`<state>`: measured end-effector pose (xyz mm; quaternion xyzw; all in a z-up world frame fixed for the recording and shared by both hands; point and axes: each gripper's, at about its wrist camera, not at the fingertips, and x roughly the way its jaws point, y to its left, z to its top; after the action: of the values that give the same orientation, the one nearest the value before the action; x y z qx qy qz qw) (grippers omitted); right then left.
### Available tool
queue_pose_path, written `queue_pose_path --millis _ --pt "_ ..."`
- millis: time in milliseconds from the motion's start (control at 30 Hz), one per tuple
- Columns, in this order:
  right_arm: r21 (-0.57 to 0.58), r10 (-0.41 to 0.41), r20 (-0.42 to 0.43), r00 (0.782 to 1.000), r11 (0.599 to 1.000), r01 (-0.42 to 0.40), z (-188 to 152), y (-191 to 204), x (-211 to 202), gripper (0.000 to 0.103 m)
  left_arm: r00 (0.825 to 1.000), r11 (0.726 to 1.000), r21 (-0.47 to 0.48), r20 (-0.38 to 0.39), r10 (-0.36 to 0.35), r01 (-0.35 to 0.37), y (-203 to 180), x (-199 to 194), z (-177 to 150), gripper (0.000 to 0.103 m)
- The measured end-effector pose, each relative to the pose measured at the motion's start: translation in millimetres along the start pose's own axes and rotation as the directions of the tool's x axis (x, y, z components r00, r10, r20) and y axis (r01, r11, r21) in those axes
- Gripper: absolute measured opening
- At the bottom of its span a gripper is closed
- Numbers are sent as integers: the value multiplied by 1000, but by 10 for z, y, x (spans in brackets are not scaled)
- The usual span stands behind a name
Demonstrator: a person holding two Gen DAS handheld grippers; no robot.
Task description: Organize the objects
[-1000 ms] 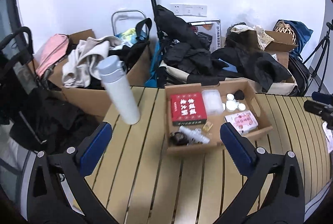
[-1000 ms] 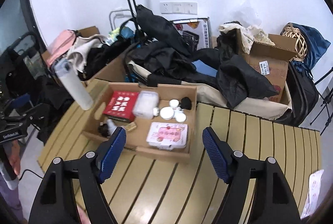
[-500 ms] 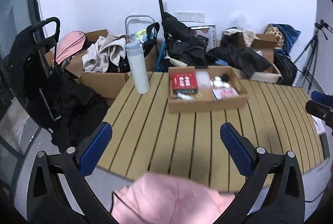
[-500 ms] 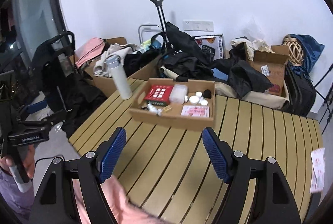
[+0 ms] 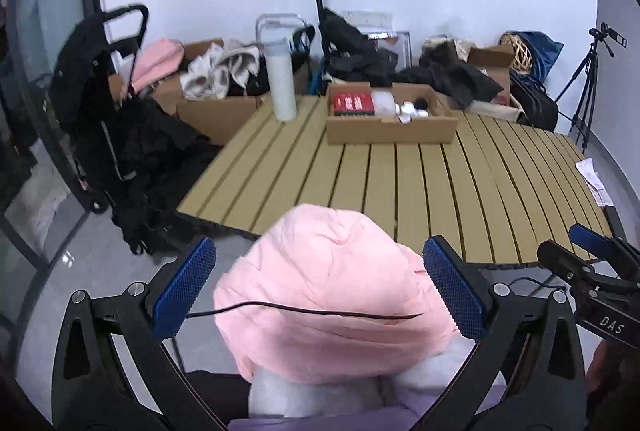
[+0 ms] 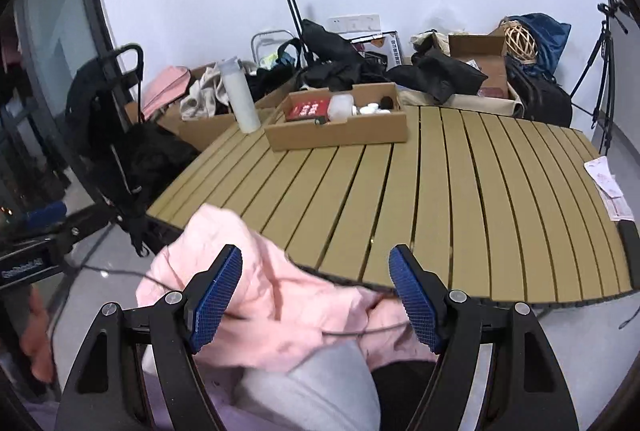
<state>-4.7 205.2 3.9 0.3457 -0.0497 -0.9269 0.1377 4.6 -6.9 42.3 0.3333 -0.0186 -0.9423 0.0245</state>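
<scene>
A shallow cardboard box stands at the far side of the slatted wooden table; it also shows in the right wrist view. It holds a red box, a clear case and small white jars. A white bottle stands upright to its left, also in the right wrist view. My left gripper is open and empty, well back from the table. My right gripper is open and empty too. A pink garment on the person's lap lies under both.
Cardboard boxes of clothes, a black trolley and bags crowd the floor behind and left of the table. A tripod stands at the right. Papers lie on the table's right edge.
Both grippers have pulled far back from the box and table, over the table's near edge. The pink garment has come into view beneath them. Both stayed open.
</scene>
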Motion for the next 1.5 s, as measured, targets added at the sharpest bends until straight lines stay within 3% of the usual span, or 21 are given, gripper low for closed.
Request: queue_pose_path --millis 200,567,1500 --pt "-34 -11 59 998 999 13 54 88 -196 79 999 1000 -5 50 -20 20 25 -174 39 103" --pt "-67 -66 53 996 995 70 35 146 -196 80 999 999 14 24 -49 48 -18 -146 -4 103" --pt "-67 -51 60 997 996 55 46 186 -227 80 999 999 23 23 -44 43 18 -144 -16 103"
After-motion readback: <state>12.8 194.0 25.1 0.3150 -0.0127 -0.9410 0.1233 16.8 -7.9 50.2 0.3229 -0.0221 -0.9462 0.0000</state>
